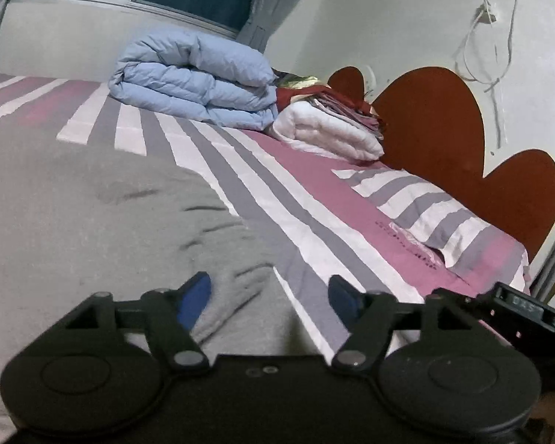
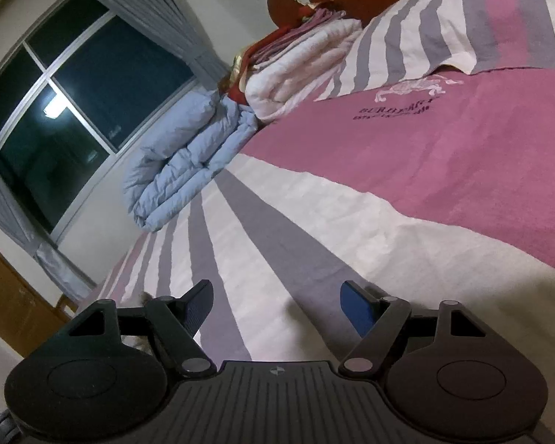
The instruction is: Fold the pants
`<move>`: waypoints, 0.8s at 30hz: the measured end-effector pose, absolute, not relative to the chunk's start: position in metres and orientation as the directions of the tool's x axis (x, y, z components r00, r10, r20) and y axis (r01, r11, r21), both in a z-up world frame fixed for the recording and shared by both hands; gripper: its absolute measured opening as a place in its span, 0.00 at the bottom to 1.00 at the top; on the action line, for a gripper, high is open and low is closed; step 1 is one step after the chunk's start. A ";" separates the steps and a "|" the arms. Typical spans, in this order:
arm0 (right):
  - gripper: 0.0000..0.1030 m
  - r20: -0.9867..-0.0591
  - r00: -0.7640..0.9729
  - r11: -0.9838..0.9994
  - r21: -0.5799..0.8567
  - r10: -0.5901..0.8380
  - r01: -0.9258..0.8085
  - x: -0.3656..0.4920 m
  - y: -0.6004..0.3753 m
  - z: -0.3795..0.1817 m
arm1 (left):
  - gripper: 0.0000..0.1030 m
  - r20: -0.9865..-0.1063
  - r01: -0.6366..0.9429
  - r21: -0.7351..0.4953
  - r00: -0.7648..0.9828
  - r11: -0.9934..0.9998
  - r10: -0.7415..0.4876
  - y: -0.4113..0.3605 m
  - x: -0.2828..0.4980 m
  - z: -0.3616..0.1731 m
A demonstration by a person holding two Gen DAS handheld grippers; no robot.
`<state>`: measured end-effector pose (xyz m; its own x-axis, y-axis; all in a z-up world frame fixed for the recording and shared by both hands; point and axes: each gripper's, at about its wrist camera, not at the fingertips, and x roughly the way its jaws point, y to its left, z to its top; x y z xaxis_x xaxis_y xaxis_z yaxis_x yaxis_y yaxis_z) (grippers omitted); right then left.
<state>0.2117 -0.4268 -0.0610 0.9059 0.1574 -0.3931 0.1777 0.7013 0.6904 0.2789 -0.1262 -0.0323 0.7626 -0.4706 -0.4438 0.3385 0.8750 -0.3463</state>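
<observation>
Left tool (image 1: 268, 296) released, fingers wide apart, nothing gripped; grey pants (image 1: 92, 222) fill left half of left view, wrinkled right edge running under the tool. Right tool (image 2: 277, 305) released too, over bare striped bed sheet (image 2: 314, 240). Folded blue duvet (image 1: 192, 77) and white blanket (image 1: 329, 133) sit upper centre, pillow (image 1: 433, 211) right, well apart from pants.

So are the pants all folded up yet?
Not yet, as far as I can see. The grey pants lie spread on the striped bed, a bit wrinkled. The left gripper hovers open at their edge; the right gripper is open over bare sheet. Grabbing and folding are left.
</observation>
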 end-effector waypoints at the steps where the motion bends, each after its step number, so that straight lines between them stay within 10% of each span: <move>1: 0.73 -0.392 0.906 0.699 0.693 0.159 0.178 0.213 -0.427 -0.061 | 0.52 -0.439 0.340 -0.345 0.765 0.875 -0.470 -0.120 0.279 -0.030; 14: 0.73 -0.365 0.901 0.751 0.657 0.233 0.071 0.219 -0.389 -0.052 | 0.51 -0.460 0.164 -0.264 0.845 0.950 -0.274 -0.031 0.264 -0.011; 24: 0.73 -0.224 0.777 0.584 0.782 0.589 -0.218 0.250 -0.328 -0.052 | 0.53 -0.468 0.001 -0.116 0.882 0.993 -0.056 0.072 0.229 -0.010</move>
